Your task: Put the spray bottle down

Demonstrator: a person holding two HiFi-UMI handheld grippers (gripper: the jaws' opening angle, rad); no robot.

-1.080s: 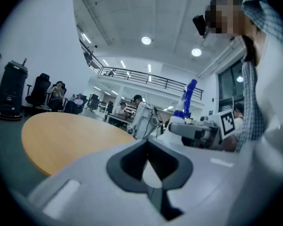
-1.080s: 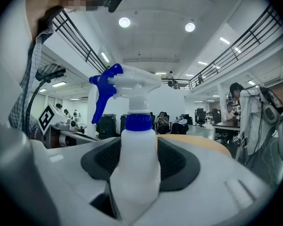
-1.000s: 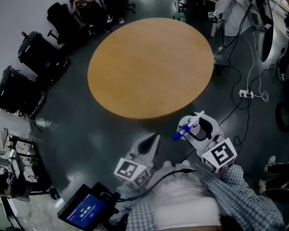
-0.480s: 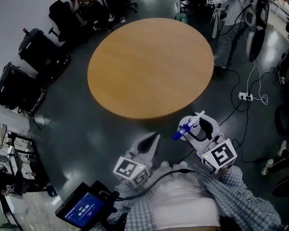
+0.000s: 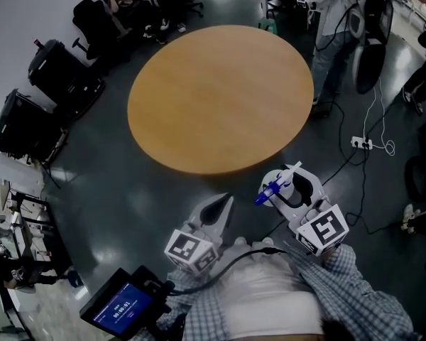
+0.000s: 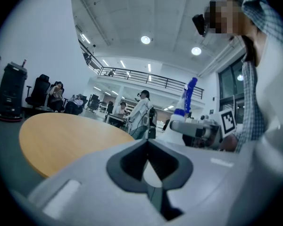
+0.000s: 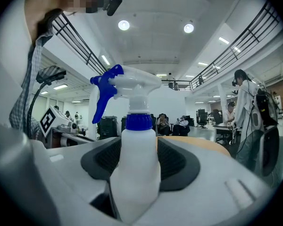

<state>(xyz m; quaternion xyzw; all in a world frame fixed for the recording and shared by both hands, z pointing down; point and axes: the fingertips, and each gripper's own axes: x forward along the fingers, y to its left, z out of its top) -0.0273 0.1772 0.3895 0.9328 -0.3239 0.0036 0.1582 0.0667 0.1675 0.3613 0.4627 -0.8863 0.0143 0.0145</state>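
A white spray bottle (image 7: 135, 168) with a blue collar and blue trigger stands upright between the pads of my right gripper (image 7: 137, 157), which is shut on its body. In the head view this right gripper (image 5: 290, 188) hovers over the floor just off the near right edge of the round wooden table (image 5: 220, 98), the spray bottle (image 5: 273, 189) pointing its trigger left. My left gripper (image 5: 223, 206) hangs to the left of it, jaw tips together, empty. From the left gripper view, the left gripper (image 6: 147, 144) aims past the table (image 6: 61, 135), with the spray bottle (image 6: 187, 105) at right.
Black cases (image 5: 60, 69) and chairs with seated people (image 5: 138, 6) line the far left. A standing person (image 5: 334, 20) is at the table's far right. A power strip (image 5: 361, 142) and cables lie on the floor at right. A tablet screen (image 5: 121, 310) is bottom left.
Both grippers have stayed where they were, the bottle still held. The standing person at the far right has walked closer to the table's edge.
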